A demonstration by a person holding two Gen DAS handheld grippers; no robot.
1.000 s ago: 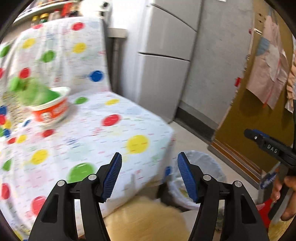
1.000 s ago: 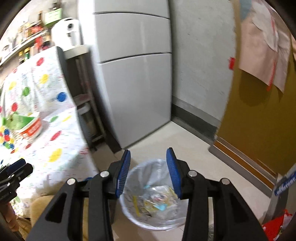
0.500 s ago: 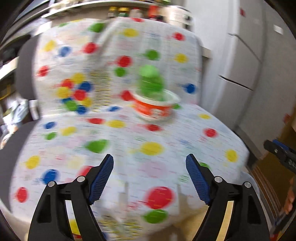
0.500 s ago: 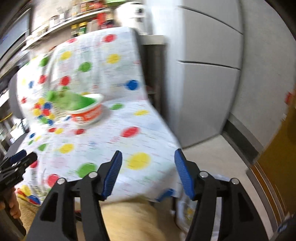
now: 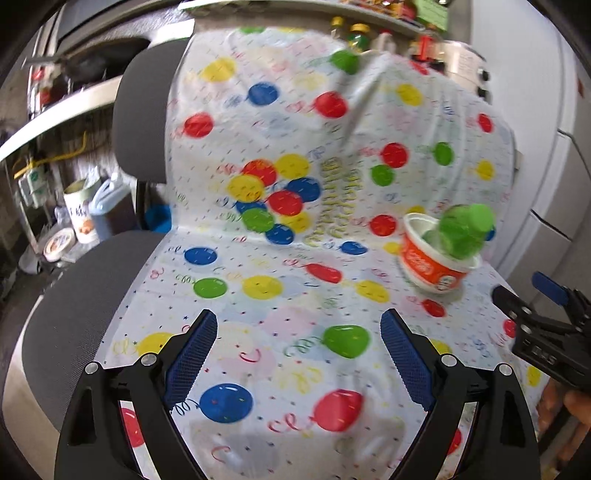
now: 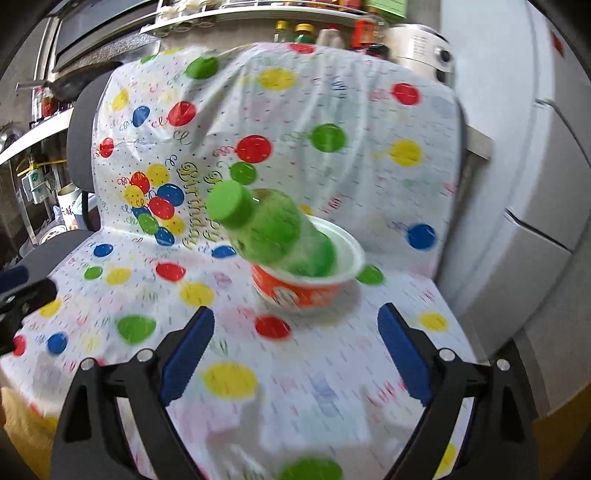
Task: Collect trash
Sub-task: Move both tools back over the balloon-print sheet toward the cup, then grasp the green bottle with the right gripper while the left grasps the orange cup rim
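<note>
A green plastic bottle (image 6: 271,230) with a green cap lies tilted inside an orange-and-white paper bowl (image 6: 306,288) on a chair draped with a balloon-print cloth (image 6: 332,362). My right gripper (image 6: 295,345) hovers just in front of the bowl, its jaws opening wide with nothing between them. In the left wrist view the bowl (image 5: 432,264) and bottle (image 5: 461,230) sit at the right. My left gripper (image 5: 299,354) hangs over the seat's middle, jaws opening, empty. The right gripper (image 5: 543,317) shows at that view's right edge.
A grey fridge (image 6: 535,166) stands right of the chair. Shelves with bottles and jars (image 6: 303,31) run behind the backrest. Tins and a blue jug (image 5: 103,206) sit on the floor at the left. The chair's dark seat edge (image 5: 74,295) shows left of the cloth.
Both views have swung left from the floor bin and fridge to face the chair. Both grippers' jaws have spread wider. The bowl with the bottle is now close before the right gripper.
</note>
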